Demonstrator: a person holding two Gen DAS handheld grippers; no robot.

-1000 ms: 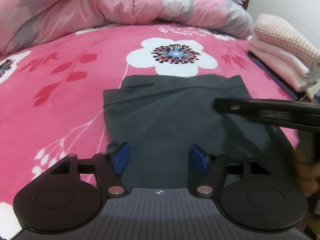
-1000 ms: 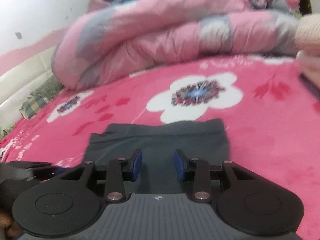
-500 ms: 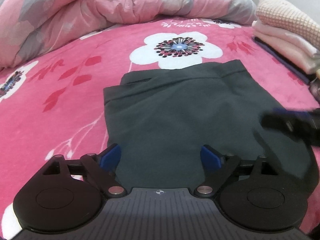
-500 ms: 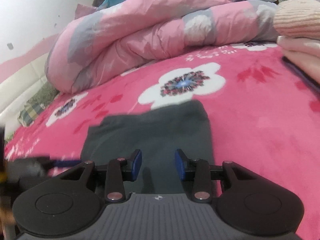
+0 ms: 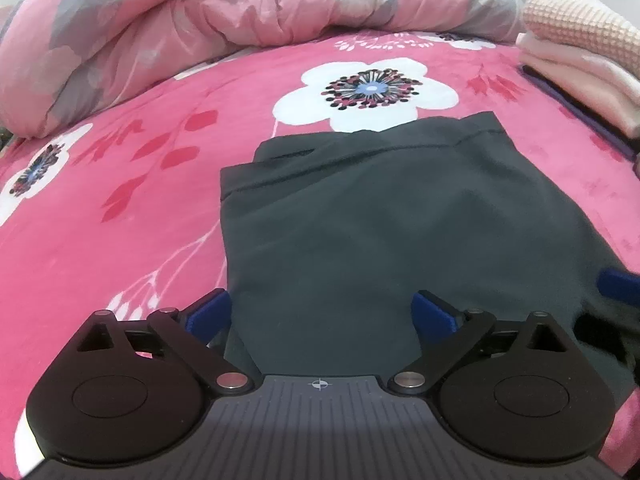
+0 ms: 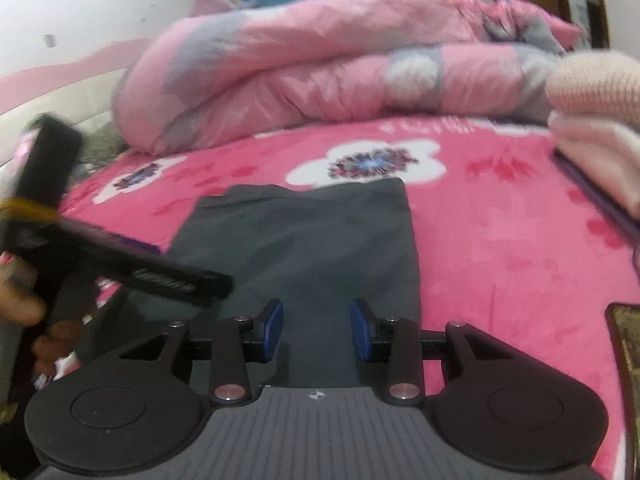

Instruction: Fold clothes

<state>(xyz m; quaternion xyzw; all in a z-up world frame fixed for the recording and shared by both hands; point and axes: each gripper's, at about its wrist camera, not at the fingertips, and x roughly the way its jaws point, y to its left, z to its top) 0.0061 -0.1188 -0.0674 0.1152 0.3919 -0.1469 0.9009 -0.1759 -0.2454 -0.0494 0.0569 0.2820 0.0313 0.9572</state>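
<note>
A folded dark grey garment (image 5: pixel 384 216) lies flat on the pink floral bed cover (image 5: pixel 120 184). My left gripper (image 5: pixel 322 314) is open wide over the garment's near edge, empty. My right gripper (image 6: pixel 316 330) hovers over the garment (image 6: pixel 304 240) near its near edge, its jaws partly open with nothing between them. One blue fingertip of the right gripper (image 5: pixel 618 286) shows at the right edge of the left wrist view. The left gripper's body (image 6: pixel 120 264) shows blurred at the left of the right wrist view.
A rolled pink and grey duvet (image 5: pixel 224 20) lies along the back of the bed. A stack of folded pale pink clothes (image 5: pixel 580 60) sits at the right, also in the right wrist view (image 6: pixel 596 132). A dark flat object (image 6: pixel 624 360) lies at the right edge.
My left gripper has opened wider and moved closer over the garment. My right gripper has shifted right and back, out of the middle of the left wrist view.
</note>
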